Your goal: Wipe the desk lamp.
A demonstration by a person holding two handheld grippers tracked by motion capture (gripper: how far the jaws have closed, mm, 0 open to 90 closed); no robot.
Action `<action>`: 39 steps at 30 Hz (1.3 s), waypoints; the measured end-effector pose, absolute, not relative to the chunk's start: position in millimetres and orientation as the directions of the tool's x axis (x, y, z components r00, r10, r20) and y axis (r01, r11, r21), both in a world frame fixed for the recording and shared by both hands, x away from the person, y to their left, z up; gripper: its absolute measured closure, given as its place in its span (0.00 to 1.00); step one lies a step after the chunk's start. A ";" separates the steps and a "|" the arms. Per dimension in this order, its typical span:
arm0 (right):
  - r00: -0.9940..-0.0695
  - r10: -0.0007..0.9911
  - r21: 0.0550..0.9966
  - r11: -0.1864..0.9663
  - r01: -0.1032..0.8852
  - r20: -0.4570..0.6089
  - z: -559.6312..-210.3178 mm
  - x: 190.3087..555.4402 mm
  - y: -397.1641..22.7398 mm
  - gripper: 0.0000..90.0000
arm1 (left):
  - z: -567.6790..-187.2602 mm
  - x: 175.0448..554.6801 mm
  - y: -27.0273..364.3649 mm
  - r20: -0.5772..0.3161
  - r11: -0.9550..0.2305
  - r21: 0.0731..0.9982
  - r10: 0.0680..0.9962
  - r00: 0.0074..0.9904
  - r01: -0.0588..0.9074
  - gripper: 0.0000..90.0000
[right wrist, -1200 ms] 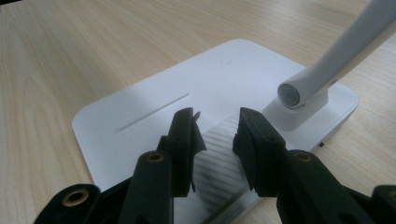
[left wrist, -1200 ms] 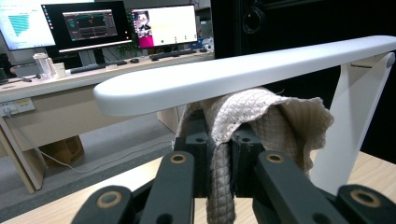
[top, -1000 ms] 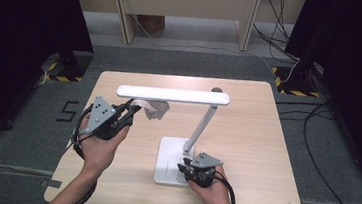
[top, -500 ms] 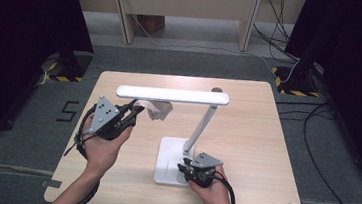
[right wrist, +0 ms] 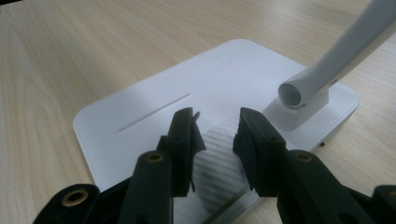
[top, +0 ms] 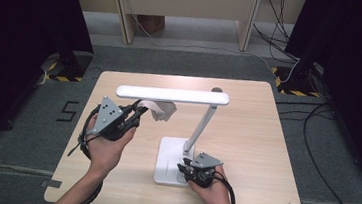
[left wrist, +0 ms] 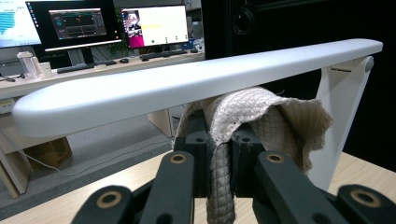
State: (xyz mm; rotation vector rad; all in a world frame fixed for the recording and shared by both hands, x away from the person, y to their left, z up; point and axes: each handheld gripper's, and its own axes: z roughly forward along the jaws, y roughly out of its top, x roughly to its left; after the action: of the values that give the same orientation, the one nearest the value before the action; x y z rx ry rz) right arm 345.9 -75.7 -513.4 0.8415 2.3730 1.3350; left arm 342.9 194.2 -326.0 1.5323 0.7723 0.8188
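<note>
A: Where is the cloth (left wrist: 261,119) found?

B: It is pinched between the pressed jaws of the left gripper (top: 132,117), bunched just under the lamp head (top: 172,95).

A: And the right gripper (right wrist: 217,135)?

B: Its jaws are held spread over the lamp base (right wrist: 154,105), nothing gripped. One cloth, one lamp and two grippers are counted.

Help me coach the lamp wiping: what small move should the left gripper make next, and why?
Probably slide the left gripper sideways along the long white lamp bar. Its jaws are shut on the beige woven cloth, bunched against the bar's underside, while the right gripper rests, jaws apart, on the flat white lamp base, apparently steadying it.
</note>
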 end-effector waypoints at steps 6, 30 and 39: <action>-0.787 0.617 0.849 0.399 0.347 0.032 -513.5 345.9 -75.7 0.74 | -326.1 343.5 191.6 0.071 -0.102 0.994 0.839 0.539 0.028 0.90; -0.786 0.618 0.848 0.399 0.349 0.033 -513.4 345.7 -75.6 0.74 | -326.2 346.0 176.3 0.068 -0.100 0.995 0.827 0.558 0.026 0.90; -0.788 0.615 0.849 0.403 0.341 0.024 -513.4 346.0 -75.6 0.74 | -326.0 347.3 173.4 0.076 -0.111 0.993 0.824 0.562 0.028 0.90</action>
State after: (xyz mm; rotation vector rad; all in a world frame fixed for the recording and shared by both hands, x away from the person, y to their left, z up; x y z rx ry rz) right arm 346.0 -75.6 -513.4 0.8333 2.3710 1.3314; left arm 347.3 173.4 -326.0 1.5473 0.7497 0.7942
